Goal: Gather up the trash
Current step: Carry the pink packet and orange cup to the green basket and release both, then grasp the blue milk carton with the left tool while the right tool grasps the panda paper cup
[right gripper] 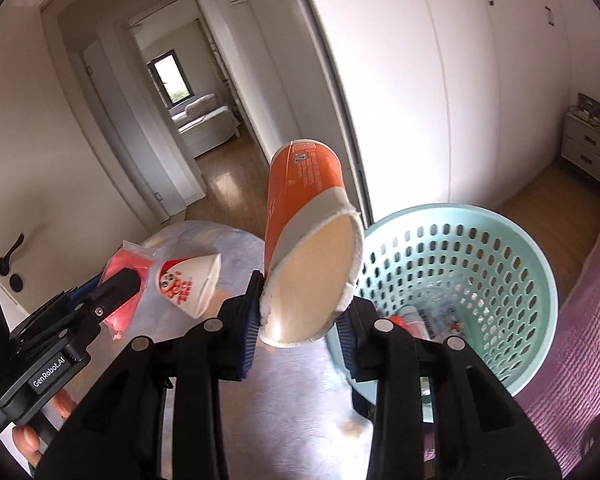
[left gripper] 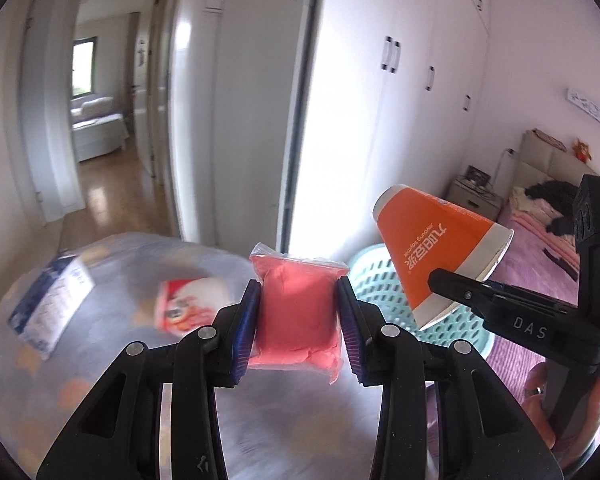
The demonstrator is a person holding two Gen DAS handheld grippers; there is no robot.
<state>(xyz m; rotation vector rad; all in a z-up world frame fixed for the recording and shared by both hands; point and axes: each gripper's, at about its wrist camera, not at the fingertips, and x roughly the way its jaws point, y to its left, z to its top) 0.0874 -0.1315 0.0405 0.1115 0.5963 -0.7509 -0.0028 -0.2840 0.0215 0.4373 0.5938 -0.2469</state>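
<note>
Both claws were clamped on trash near the mint basket: left claw on a pink bag, right claw on an orange cup. Basket apparently held trash (blurred); a white cup remained on the tabletop.

Pink sealed pouch upright, pinched at both sides; orange paper cup tilted, squashed rim facing the camera, beside the mint perforated basket holding scraps.
</note>
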